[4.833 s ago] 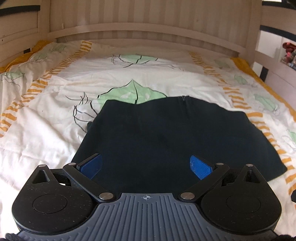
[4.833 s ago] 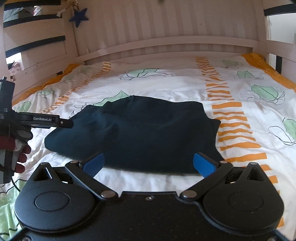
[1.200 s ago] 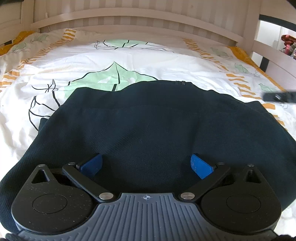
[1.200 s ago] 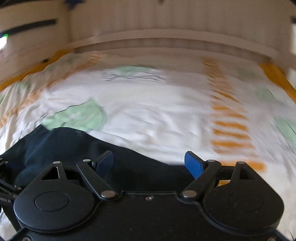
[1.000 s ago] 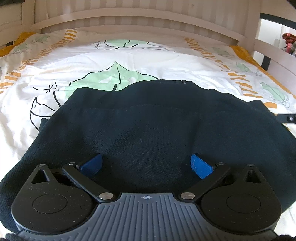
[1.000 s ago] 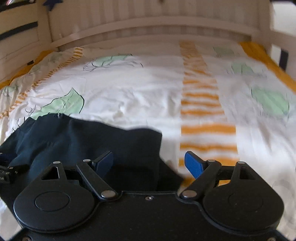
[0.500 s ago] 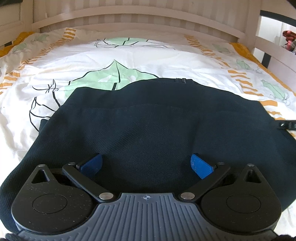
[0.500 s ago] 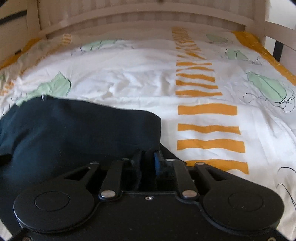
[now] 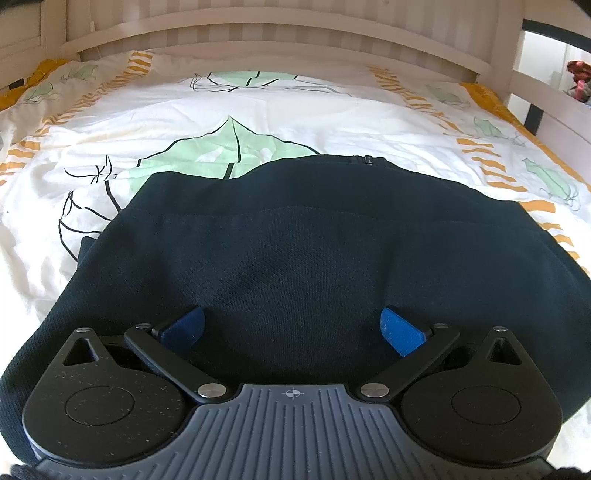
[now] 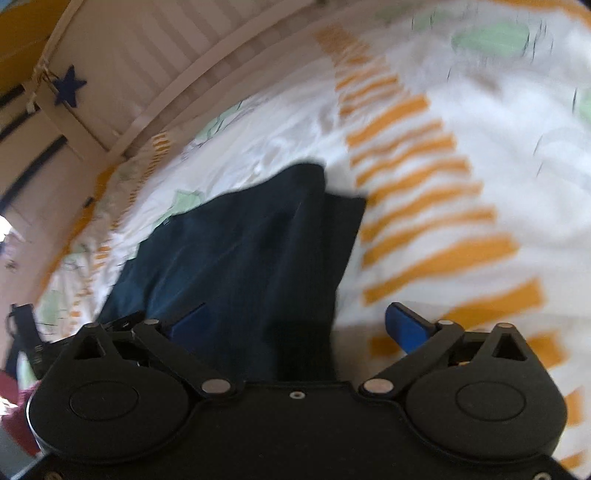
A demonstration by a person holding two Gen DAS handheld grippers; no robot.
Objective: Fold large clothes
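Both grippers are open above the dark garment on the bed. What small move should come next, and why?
Probably the left gripper should lower and close on the near hem of the dark garment. Its jaws are wide open with the cloth lying flat between them on the duvet. The right gripper is also open, holding nothing.

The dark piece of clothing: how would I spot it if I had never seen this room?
Look at the bed with the pale wooden headboard and the white bedspread printed with green leaves and orange stripes. The dark piece of clothing lies spread on it, the only plain, near-black thing there.
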